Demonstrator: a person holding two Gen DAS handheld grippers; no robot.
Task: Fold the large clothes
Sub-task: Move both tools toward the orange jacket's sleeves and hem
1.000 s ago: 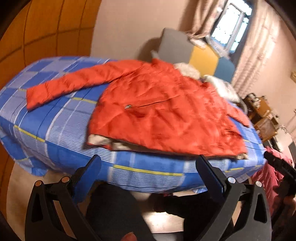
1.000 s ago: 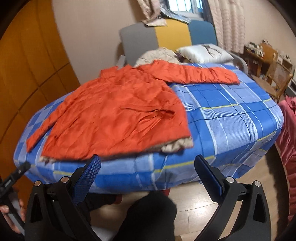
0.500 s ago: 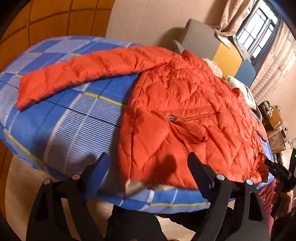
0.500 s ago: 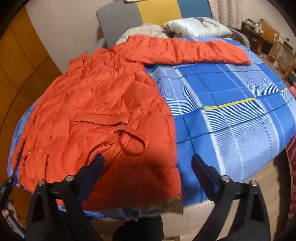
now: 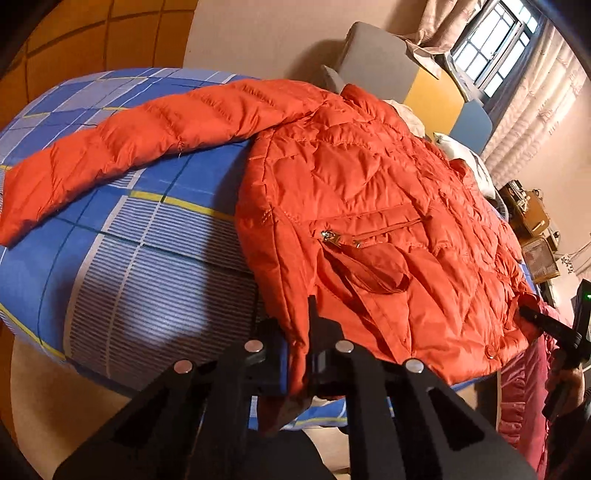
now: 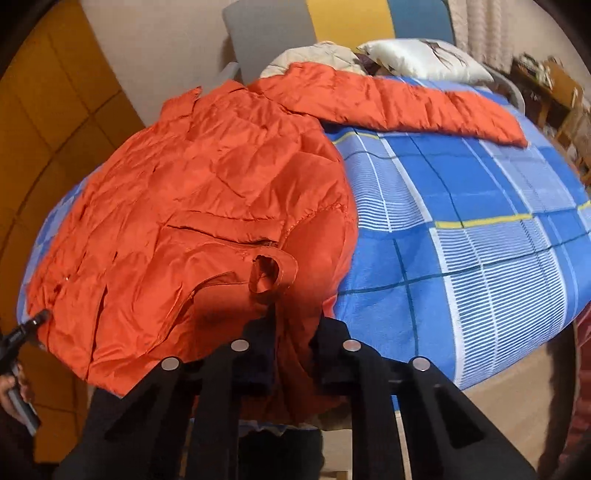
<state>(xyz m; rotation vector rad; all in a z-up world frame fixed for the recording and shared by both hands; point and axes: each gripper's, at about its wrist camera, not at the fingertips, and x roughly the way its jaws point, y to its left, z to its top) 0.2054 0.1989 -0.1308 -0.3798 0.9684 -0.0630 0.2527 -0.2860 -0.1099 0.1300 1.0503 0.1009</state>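
— BEDSIDE, EVENING: We have both claws on the hem of the orange puffer jacket (image 5: 369, 206), which lies front-up across the blue checked bedspread (image 5: 122, 258), sleeves spread to either side. What do we watch for on this fold?

— We lift both hem corners together and level, carry them toward the collar, and keep the slippery quilted shell from sliding out. If one side leads, we judge the fold will skew.

— And the grips?

— The left gripper (image 5: 297, 354) is closed down on the hem corner nearest it, orange cloth pinched between its fingers. The right gripper (image 6: 293, 354) is likewise closed on the opposite corner; fabric bunches there, so how deep the bite goes is hard to tell.

— Where does the jacket sit relative to us?

— It runs straight ahead of each claw, the body rising away toward the grey-and-yellow headboard (image 6: 314, 26), the left sleeve (image 5: 129, 144) and right sleeve (image 6: 406, 107) well apart from the fingers.
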